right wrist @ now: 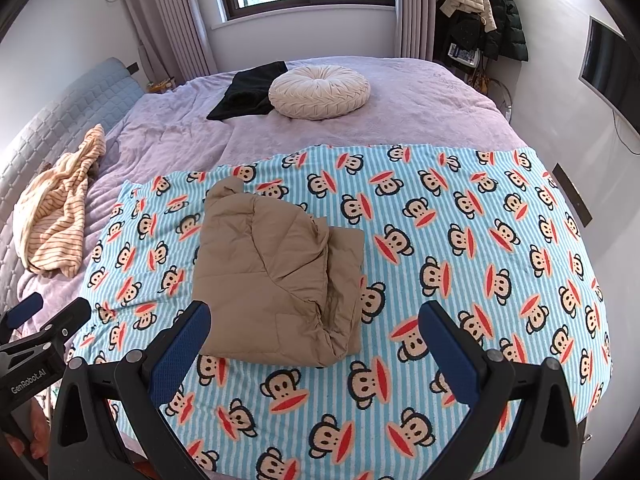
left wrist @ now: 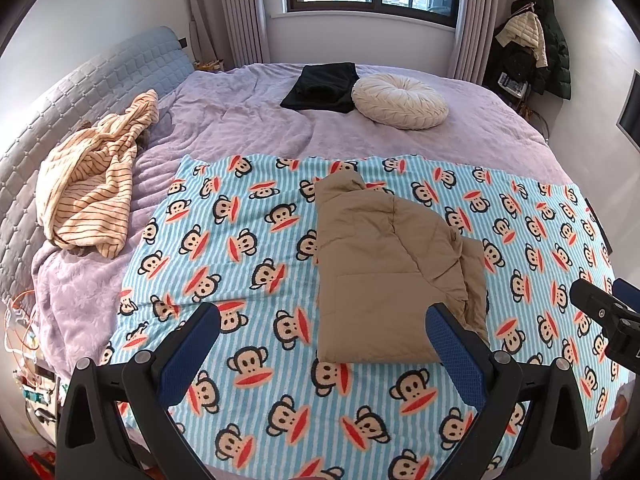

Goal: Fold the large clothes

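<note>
The wide bed [left wrist: 400, 136] under its lilac bedspread fills both views, and over its near half lies a blue-striped fleece blanket printed with monkey faces [left wrist: 248, 240]. On that blanket, at about 12 o'clock from the left hand-held gripper [left wrist: 324, 344] and 11 o'clock from the right hand-held gripper [right wrist: 316, 344], rests the tan quilted puffer jacket [left wrist: 384, 264], already folded into a compact, roughly rectangular bundle; its collar end points away, and a looser layer sticks out along its 3 o'clock edge. By the look of it this garment is essentially done, perhaps wanting only that loose edge tidied. A crumpled cream-and-orange striped garment [left wrist: 92, 184] at 10 o'clock looks unfolded and is probably what remains, while a black folded garment [left wrist: 320, 86] lies at the far side beside a round cream pleated cushion [left wrist: 400, 100]. Both hand-held grippers hover with jaws spread wide, gripping nothing.
</note>
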Motion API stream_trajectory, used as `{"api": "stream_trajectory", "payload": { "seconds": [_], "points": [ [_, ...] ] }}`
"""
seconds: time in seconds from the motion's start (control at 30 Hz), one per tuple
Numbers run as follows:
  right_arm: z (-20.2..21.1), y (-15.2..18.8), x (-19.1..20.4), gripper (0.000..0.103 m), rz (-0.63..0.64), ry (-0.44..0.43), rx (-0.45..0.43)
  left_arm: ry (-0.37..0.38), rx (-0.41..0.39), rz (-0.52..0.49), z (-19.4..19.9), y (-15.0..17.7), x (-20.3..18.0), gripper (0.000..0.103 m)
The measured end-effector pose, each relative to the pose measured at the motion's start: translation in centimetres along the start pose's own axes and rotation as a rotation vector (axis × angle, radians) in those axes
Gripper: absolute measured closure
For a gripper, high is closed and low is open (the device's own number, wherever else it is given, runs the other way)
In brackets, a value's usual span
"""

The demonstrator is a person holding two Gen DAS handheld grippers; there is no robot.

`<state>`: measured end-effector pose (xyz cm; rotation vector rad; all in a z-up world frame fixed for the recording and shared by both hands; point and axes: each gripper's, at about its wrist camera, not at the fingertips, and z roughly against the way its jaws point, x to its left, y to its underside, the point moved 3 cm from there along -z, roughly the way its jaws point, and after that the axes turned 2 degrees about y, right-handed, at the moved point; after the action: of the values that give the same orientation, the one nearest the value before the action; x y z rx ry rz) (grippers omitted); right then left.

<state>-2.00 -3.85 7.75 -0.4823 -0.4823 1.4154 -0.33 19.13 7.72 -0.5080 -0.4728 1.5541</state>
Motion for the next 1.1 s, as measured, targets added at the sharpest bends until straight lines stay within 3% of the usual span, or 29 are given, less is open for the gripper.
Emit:
{"api": "stream_trajectory", "payload": {
  "seconds": [1.1],
  "points": [
    [0.0,0.0,0.1,0.0,0.001,0.002,0.0,-0.014,-0.007,-0.004,-0.1,-0.6,0.7,0.001]
  ]
}}
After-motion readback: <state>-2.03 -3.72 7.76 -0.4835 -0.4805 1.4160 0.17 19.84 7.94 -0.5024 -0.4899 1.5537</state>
